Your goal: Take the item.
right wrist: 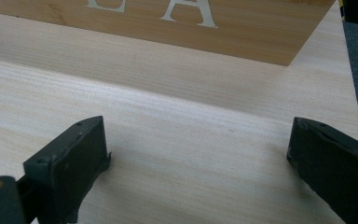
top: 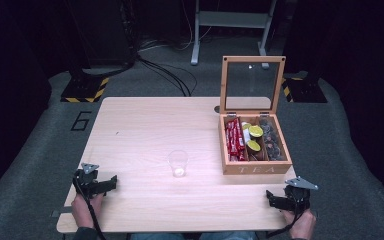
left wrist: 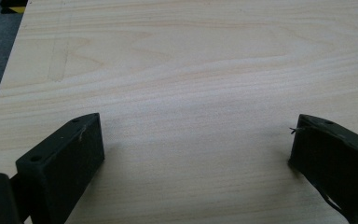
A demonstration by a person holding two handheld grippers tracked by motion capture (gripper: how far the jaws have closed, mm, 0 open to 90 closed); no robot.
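Observation:
A wooden tea box [top: 254, 169] stands at the table's right with its glass lid [top: 252, 85] raised; inside are red packets [top: 235, 139], yellow-lidded capsules [top: 254, 137] and dark capsules [top: 271, 142]. A clear plastic cup [top: 178, 163] stands upright mid-table. My left gripper [top: 111, 184] rests at the near left edge, held by a hand, and its jaws stand wide apart over bare wood [left wrist: 196, 140]. Near the right front corner my right gripper [top: 271, 199] is open too, just in front of the box's lettered front wall [right wrist: 177, 23], with nothing between its fingers.
The light wooden table [top: 145, 125] stands on grey carpet. Beyond its far edge are cables [top: 170, 75], a yellow-and-black striped stand base [top: 85, 90] and a metal frame's legs [top: 230, 30]. A painted number 6 [top: 81, 120] marks the floor at the left.

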